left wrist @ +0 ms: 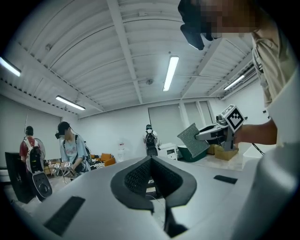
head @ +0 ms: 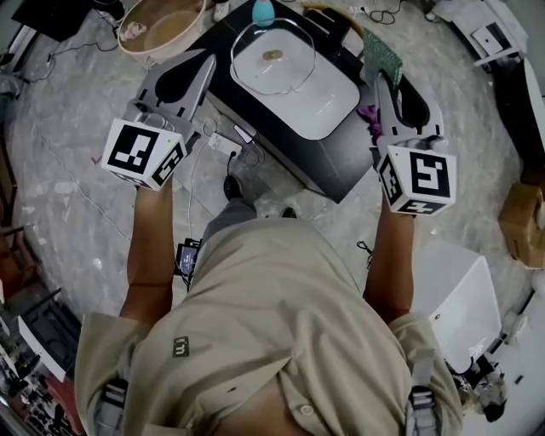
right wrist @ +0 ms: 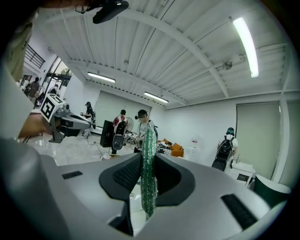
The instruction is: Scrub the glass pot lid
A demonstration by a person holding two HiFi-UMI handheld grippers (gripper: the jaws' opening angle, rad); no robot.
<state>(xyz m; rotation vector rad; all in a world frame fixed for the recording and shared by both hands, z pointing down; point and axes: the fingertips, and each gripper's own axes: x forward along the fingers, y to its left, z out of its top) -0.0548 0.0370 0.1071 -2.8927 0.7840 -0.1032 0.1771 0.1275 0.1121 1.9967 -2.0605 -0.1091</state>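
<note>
The glass pot lid (head: 274,56) with a small centre knob lies on a white tray (head: 330,109) on the black table (head: 336,166). My right gripper (head: 381,83) is to the right of the tray and is shut on a green scrub pad (head: 383,53). The pad stands edge-on between the jaws in the right gripper view (right wrist: 149,173). My left gripper (head: 207,60) is held to the left of the lid, shut with nothing in it. Its tips meet in the left gripper view (left wrist: 150,158). Both grippers point up and away from the table.
A round tan basin (head: 162,25) stands on the floor at the top left. A blue object (head: 263,13) sits beyond the lid. Cables (head: 223,145) hang off the table's near left edge. A white box (head: 456,298) is at my right. People (left wrist: 70,150) stand far off.
</note>
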